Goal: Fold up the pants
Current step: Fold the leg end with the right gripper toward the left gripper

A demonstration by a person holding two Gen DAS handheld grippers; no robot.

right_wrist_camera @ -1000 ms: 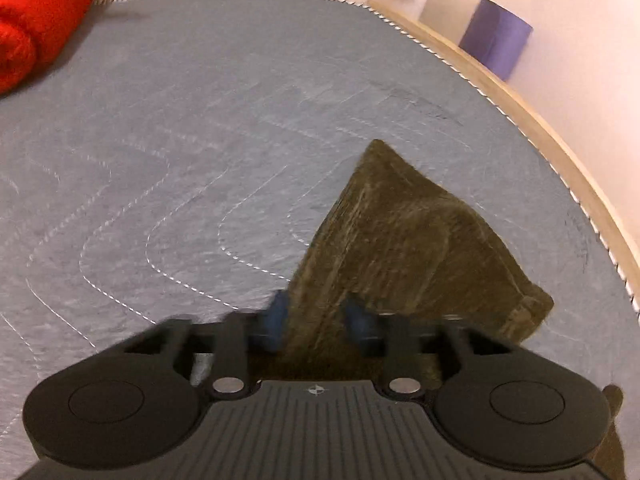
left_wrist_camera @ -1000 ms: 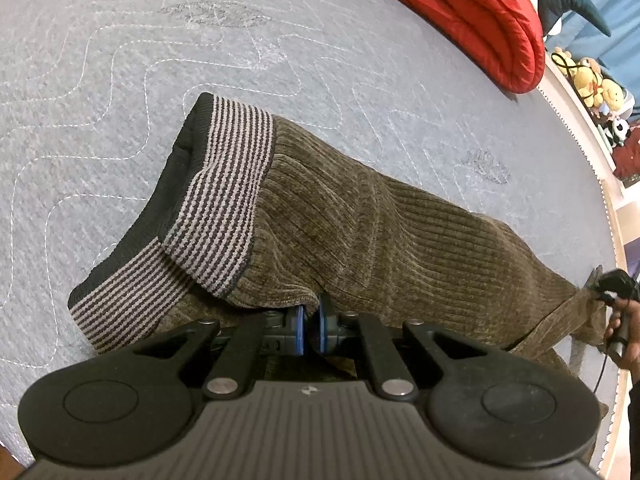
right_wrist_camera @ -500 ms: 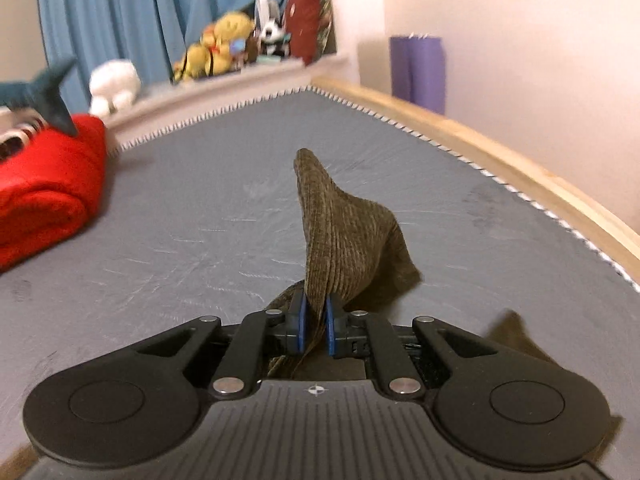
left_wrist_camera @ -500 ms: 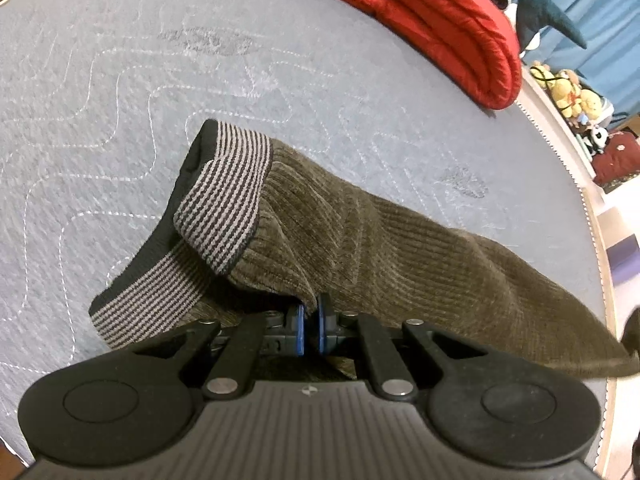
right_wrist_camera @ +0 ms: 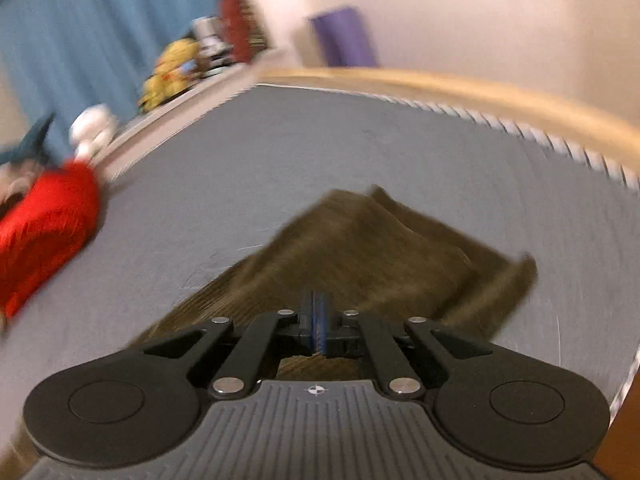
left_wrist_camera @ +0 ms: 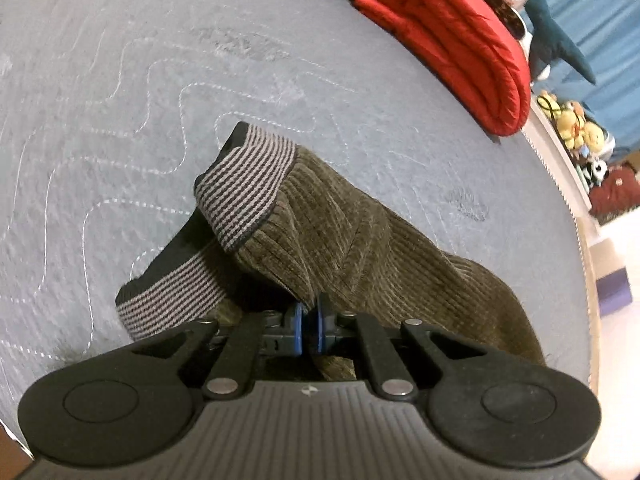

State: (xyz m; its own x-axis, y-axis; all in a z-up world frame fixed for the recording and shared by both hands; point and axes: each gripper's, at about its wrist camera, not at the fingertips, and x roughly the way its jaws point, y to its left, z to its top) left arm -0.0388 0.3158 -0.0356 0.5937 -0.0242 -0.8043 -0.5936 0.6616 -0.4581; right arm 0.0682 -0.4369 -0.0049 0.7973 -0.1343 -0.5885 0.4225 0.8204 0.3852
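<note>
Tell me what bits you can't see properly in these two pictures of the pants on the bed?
- Left wrist view: the near part of the pants is hidden behind the left hand-held gripper.
- Right wrist view: the pants' cloth at the right hand-held gripper is blurred, so its folds are unclear.
- Right wrist view: the toys on the ledge are smeared by blur.
- Left wrist view: the red quilt is cut off by the top edge.

Bedroom: quilted mattress [left_wrist_camera: 200, 60], plush toys [left_wrist_camera: 576, 128], curtain [right_wrist_camera: 100, 32].

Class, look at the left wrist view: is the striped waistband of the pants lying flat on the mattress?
No: the striped waistband is lifted and folded over, held up by the left gripper.
</note>
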